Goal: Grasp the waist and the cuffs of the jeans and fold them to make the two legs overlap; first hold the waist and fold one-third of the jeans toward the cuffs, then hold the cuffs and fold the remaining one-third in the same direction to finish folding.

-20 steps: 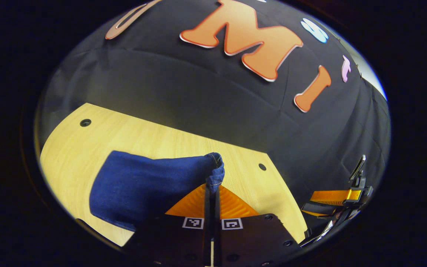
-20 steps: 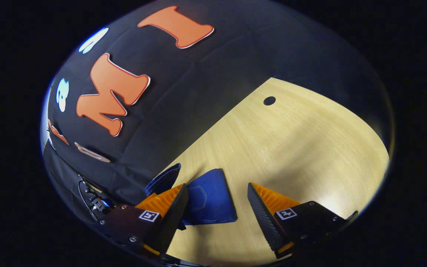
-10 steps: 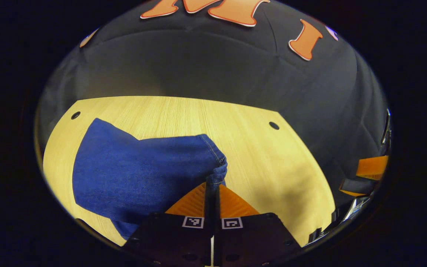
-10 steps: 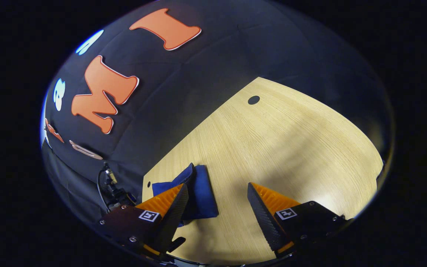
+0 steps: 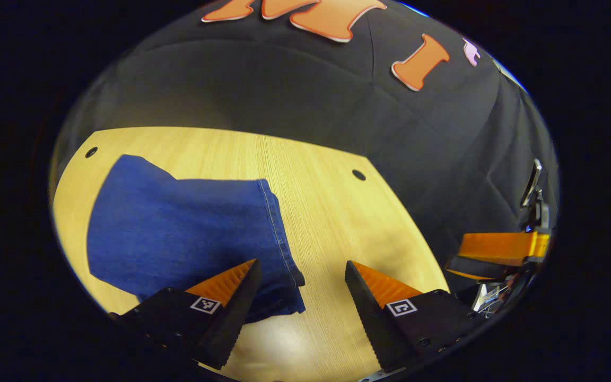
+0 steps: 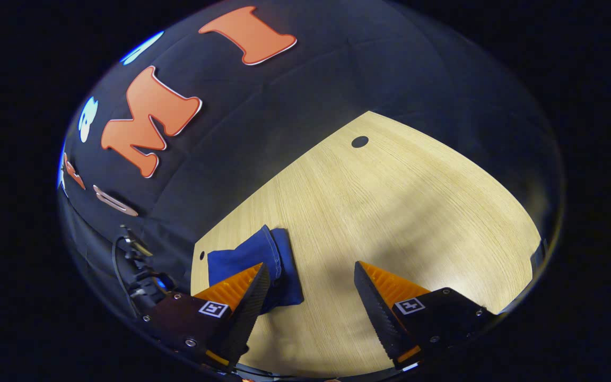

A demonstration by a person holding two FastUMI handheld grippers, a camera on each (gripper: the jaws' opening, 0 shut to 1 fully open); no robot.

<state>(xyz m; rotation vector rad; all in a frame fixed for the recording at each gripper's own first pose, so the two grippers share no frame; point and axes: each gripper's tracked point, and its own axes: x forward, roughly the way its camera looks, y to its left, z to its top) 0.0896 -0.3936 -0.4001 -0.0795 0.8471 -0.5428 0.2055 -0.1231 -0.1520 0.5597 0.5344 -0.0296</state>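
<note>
Now folded jeans on table

The near-left part of the wooden table is taken up by the folded jeans, whose stitched edge lies just beside one finger of the left gripper. Bare wood is seen between its spread fingers and onward to the far edge. In the right gripper view, bare table is seen ahead of the right gripper, with the jeans off to one side.
</note>
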